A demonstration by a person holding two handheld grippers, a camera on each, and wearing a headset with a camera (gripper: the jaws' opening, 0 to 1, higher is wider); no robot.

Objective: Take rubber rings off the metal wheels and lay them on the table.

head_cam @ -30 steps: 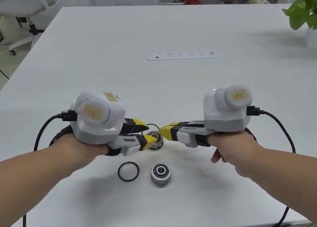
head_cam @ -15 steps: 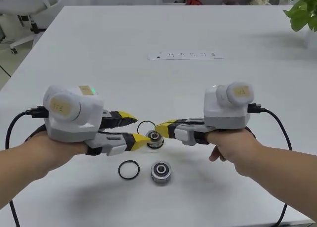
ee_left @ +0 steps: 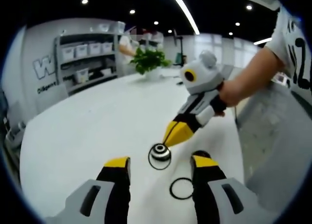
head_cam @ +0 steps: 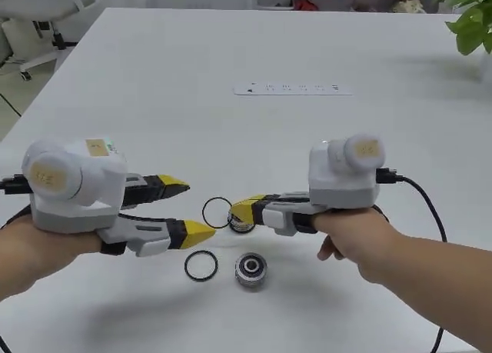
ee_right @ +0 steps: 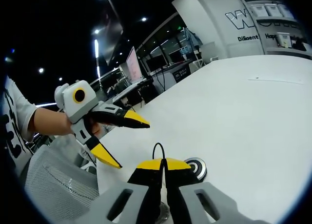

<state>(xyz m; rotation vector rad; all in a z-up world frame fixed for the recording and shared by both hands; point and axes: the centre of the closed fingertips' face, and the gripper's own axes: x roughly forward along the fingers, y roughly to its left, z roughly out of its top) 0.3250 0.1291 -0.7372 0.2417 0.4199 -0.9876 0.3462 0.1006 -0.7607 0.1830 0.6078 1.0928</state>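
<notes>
Right gripper (head_cam: 238, 210): jaws pinched fully together, seemingly nipping edge of rubber ring (head_cam: 204, 212). Ring hangs off tips toward left gripper (head_cam: 186, 208), looks free of metal wheel (head_cam: 241, 222) sitting just beside and below right tips. Left gripper: jaws wide apart, holding nothing, facing ring across gap, likely standing clear for laying down. Nearer person than both tips, on table (head_cam: 307, 138): second ring (head_cam: 185, 266) flat beside bare wheel (head_cam: 250, 267). Probably finished pair, marks drop spot.

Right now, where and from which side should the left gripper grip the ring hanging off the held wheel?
Pinch the free loop of the rubber ring, coming from the left gripper side: it sticks out beyond the wheel there, clear of the right gripper.
</notes>
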